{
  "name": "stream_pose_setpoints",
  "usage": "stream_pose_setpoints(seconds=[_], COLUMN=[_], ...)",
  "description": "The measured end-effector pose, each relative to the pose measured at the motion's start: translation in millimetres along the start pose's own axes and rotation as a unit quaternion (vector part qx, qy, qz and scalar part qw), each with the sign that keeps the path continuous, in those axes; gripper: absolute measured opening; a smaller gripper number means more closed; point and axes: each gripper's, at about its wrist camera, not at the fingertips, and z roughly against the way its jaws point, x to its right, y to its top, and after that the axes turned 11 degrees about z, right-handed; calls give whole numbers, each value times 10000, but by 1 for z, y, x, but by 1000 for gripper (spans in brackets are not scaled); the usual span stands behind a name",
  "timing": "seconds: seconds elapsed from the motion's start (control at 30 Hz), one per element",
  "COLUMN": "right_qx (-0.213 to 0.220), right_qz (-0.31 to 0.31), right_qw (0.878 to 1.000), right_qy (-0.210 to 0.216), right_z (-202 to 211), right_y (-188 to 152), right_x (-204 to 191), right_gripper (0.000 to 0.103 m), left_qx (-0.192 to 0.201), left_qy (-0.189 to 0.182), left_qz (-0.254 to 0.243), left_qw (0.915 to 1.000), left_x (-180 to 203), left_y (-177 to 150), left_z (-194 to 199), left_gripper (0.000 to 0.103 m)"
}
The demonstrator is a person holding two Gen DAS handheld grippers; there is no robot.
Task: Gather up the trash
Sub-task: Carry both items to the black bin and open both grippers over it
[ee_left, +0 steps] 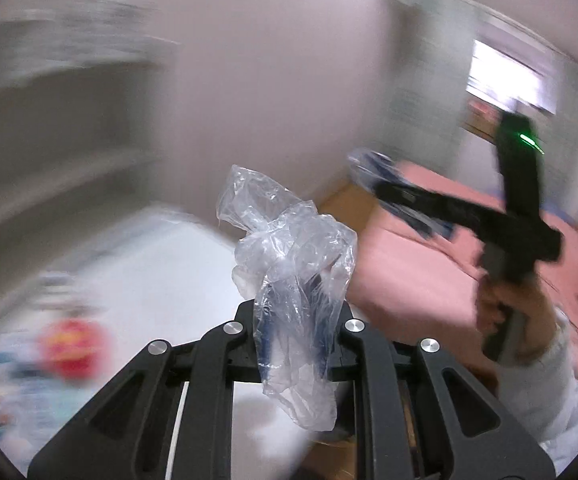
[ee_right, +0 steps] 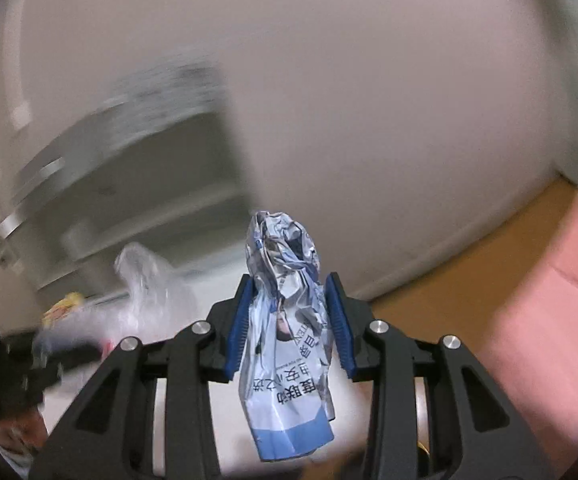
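Observation:
In the left wrist view my left gripper is shut on a crumpled clear plastic bag that sticks up above the jaws and hangs below them. To the right, a hand holds my right gripper, which has blurred blue-white trash at its tip. The right wrist view shows that gripper shut on a crumpled blue-and-white printed wrapper, with the blue pads pressed on its sides. The clear plastic bag appears blurred at the left. Both views are smeared by motion.
A pink bed lies to the right, with wooden floor along the white wall. A white tabletop sits below left and carries a blurred red item. Grey shelving stands behind it. There is a bright window at the far right.

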Motion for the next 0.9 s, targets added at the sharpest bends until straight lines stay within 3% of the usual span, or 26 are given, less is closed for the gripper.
stream_pose_setpoints(seconds=[0.1,0.2,0.33,0.43,0.53,0.57,0.6,0.63,0.67,0.7,0.77,0.83,0.9], right_qx=[-684,-1568,-2631,-3231,-3522,-3523,-3549,-3614,-3643,-3600,-3503,-3234,-2846], right_qz=[-847,-1584,-2295,-2570,-2678,-2738,-2816,-2874,-2898,-2899,-2942,-3094,-3015], right_qw=[9933,9742,9368,9104,8965,8948,8915,8870,8850,8866,8888,8938,9076], right_qy=[-383,-370,-212,-260,-206,-136,-71,-41,-73,-177,-273,-298,-656], right_z=[7,-22,-90,-133,-155,-157,-159,-161,-161,-158,-151,-133,-104], right_y=[-62,-140,-251,-305,-329,-334,-337,-338,-341,-340,-333,-327,-301], right_x=[81,134,167,177,171,177,176,177,185,186,191,197,204], right_gripper=[37,37,37,37,39,40,51,78,89,94,94,94,94], left_qx=[-839,-1767,-2888,-3490,-3528,-3507,-3518,-3515,-3425,-3214,-3057,-2976,-2585], left_qy=[-601,-754,-142,311,326,357,324,263,246,270,251,170,25], left_qz=[-434,-515,-425,-234,-170,-172,-181,-210,-283,-476,-817,-844,-806], left_qw=[9937,9800,9563,9363,9350,9356,9354,9356,9388,9454,9483,9508,9626], left_x=[63,86,65,40,29,30,44,52,49,54,64,68,80], left_y=[-37,-89,-163,-197,-213,-212,-218,-222,-222,-218,-216,-214,-199], left_z=[-68,-148,-280,-354,-355,-360,-351,-336,-325,-321,-313,-302,-276], left_gripper=[16,16,14,12,12,21,51,71,91,91,91,91,91])
